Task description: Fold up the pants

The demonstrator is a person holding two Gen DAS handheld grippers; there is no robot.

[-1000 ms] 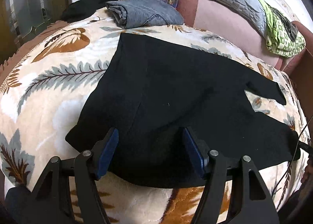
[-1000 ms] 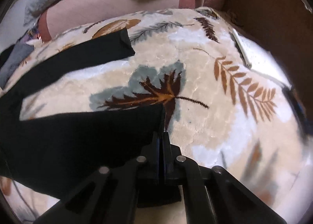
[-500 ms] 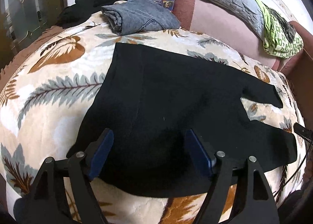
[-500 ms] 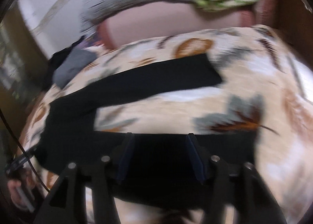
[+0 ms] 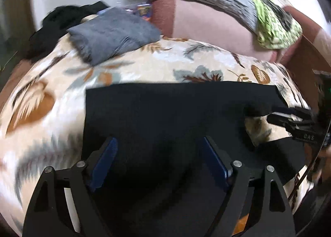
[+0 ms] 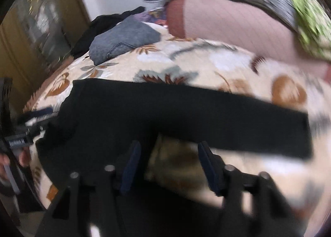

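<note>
Hovering left gripper (image 5: pixel 158 160) over waist end of black pants (image 5: pixel 175 113), jaws spread, gripping nothing; jaws just been opening. Right gripper (image 6: pixel 168 164) a second ago pinched near-leg hem; jaws since opened, now spread above crotch gap, nothing between pads. Pants lie flat on leaf-print blanket (image 5: pixel 51 96), legs apart, far leg (image 6: pixel 227 125) stretched out. Folded grey jeans (image 5: pixel 111 34) well beyond. My read: spreading finished, garment released; next, lay one leg over other.
</note>
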